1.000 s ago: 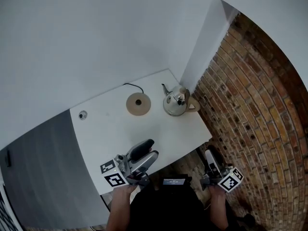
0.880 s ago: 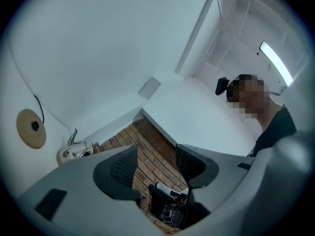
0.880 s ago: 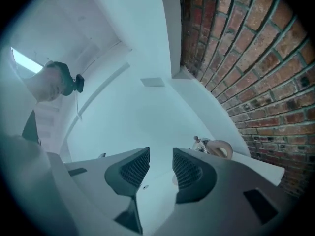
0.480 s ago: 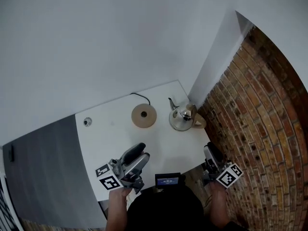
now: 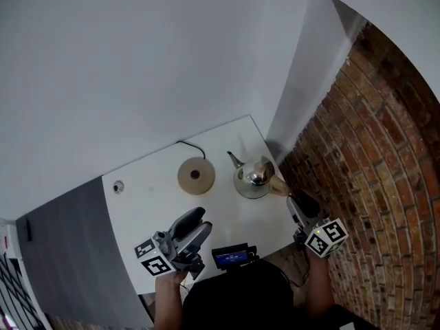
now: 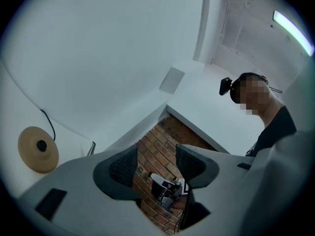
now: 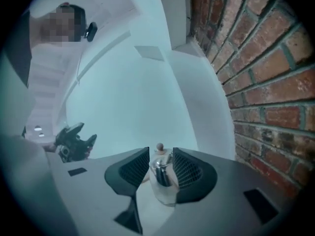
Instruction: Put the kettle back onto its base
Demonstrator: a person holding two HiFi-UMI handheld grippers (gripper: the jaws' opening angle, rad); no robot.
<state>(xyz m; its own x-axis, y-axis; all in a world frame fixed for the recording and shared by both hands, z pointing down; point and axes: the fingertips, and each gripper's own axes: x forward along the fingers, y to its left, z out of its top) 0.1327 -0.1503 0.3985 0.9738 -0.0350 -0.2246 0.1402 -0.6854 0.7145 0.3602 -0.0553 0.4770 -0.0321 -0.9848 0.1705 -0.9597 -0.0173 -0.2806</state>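
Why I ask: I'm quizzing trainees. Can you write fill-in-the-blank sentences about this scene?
In the head view, the kettle stands on the table, to the ___ of its base.
Beside the kettle rises a ___ wall.
The right gripper has its jaws ___, gripping nothing.
Missing: right; brick; open.

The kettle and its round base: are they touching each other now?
Apart. The head view shows the kettle standing on the white table to the right of the base, with bare tabletop between them.
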